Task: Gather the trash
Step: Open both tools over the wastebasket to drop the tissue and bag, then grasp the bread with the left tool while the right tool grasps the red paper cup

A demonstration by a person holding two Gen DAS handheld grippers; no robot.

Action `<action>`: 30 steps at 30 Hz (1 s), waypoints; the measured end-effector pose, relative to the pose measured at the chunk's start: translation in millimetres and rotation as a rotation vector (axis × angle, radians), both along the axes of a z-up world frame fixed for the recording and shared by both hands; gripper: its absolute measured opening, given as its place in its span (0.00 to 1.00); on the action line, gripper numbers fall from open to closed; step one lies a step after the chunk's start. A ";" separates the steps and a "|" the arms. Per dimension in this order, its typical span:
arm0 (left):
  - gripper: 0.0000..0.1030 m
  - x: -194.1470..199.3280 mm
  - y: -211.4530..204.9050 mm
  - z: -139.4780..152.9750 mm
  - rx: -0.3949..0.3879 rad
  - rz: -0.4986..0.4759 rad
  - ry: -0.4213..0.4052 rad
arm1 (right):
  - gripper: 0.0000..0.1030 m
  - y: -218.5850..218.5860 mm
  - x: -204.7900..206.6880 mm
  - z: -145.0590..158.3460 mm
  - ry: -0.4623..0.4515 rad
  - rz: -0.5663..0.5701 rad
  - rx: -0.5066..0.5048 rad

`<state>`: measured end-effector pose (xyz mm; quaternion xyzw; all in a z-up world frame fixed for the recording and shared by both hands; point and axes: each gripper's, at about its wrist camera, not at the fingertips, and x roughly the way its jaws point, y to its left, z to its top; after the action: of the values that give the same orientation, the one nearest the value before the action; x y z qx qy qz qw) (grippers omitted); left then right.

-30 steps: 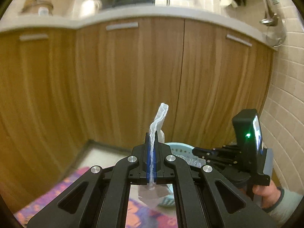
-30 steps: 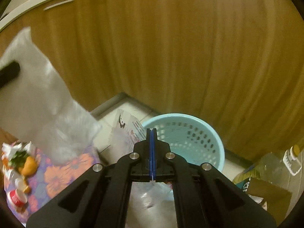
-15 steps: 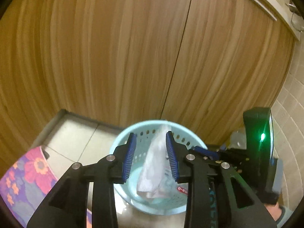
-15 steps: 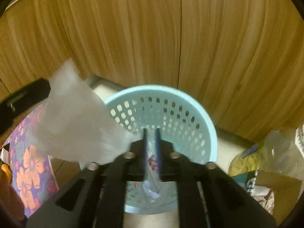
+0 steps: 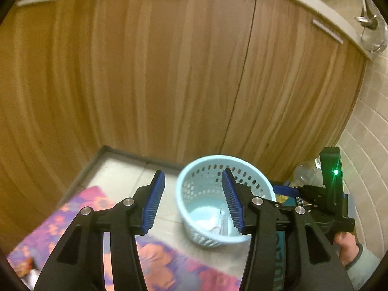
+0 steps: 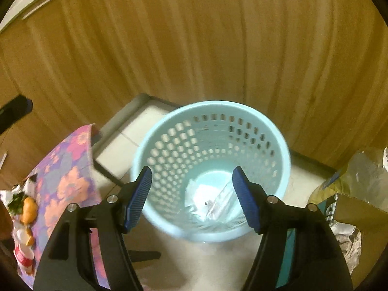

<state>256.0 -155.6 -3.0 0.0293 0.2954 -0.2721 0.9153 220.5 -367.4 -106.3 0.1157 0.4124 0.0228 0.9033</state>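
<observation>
A light blue perforated basket [image 6: 211, 116] stands on the tiled floor in front of wooden cabinets; the left wrist view shows it too, as the basket [image 5: 194, 172]. At its bottom lie a white tissue [image 6: 201, 194] and a clear plastic wrapper [image 6: 223, 203]. My right gripper [image 6: 192, 197] hangs above the basket, its jaws opening with nothing pressed between them. My left gripper [image 5: 194, 201] hovers over the basket's left rim, jaws also opening and empty. The right gripper's body [image 5: 332, 194] and the hand holding it show at the right of the left wrist view.
A table edge with a floral cloth [image 6: 65, 174] sits left of the basket, with food scraps and a small red cup [image 6: 23, 257] on it. Bags and a brown paper bag [image 6: 351, 213] crowd the floor at right. Tiled wall [image 5: 363, 145] stands at right.
Both grippers went from shut to open. The tissue left the left gripper and the wrapper left the right; both now lie in the basket. Both views tipped down toward the basket.
</observation>
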 end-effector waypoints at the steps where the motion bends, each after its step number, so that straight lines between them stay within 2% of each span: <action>1: 0.46 -6.8 8.8 5.7 -0.001 0.005 -0.010 | 0.63 8.7 -5.9 4.8 -0.013 0.017 -0.005; 8: 0.50 -75.8 100.0 52.0 -0.006 0.079 -0.100 | 0.63 92.7 -38.4 40.7 -0.108 0.173 -0.015; 14: 0.54 -143.0 190.0 69.5 -0.042 0.225 -0.152 | 0.63 173.3 -64.7 57.9 -0.179 0.343 0.015; 19: 0.55 -190.3 260.0 52.8 -0.065 0.370 -0.142 | 0.63 244.7 -84.1 52.5 -0.207 0.498 0.021; 22: 0.57 -218.4 300.3 32.4 -0.097 0.467 -0.111 | 0.63 274.0 -99.1 45.5 -0.207 0.583 0.021; 26: 0.59 -242.6 337.4 -1.1 -0.133 0.559 -0.049 | 0.63 315.2 -124.6 26.8 -0.189 0.726 0.006; 30: 0.59 -258.0 356.2 -31.0 -0.132 0.598 0.003 | 0.63 345.8 -151.3 13.9 -0.161 0.852 0.015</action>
<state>-2.0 200.7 -34.0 -0.1191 0.2740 -0.0094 0.9543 69.2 -21.6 -92.4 -0.0606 0.3513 0.4053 0.8418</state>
